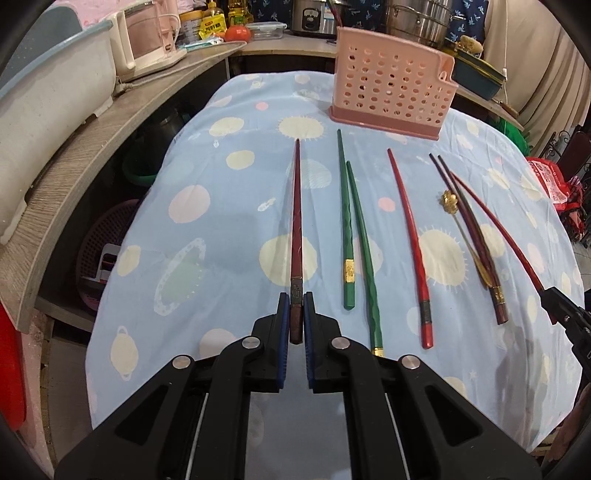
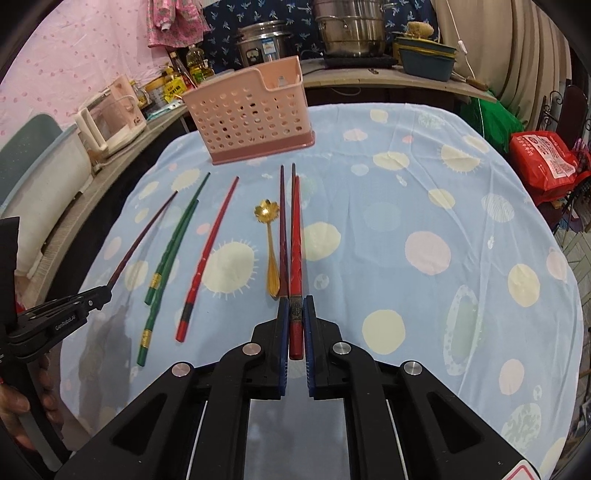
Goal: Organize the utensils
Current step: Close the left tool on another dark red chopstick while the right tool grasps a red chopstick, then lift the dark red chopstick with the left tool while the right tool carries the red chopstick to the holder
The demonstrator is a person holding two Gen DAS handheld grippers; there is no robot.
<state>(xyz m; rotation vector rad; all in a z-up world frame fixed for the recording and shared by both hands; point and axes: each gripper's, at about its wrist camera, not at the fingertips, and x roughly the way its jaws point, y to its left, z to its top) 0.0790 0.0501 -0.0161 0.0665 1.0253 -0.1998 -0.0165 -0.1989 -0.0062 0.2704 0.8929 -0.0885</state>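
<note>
My left gripper is shut on the thick end of a dark red chopstick that points toward the pink perforated utensil basket. My right gripper is shut on a bright red chopstick and shows at the right edge of the left wrist view. On the blue spotted tablecloth lie two green chopsticks, a red chopstick, a dark chopstick and a gold flower spoon. The basket stands at the table's far side.
A wooden counter curves along the left and back with a white tub, pink appliance, bottles and steel pots. A red bag sits off the table's right edge.
</note>
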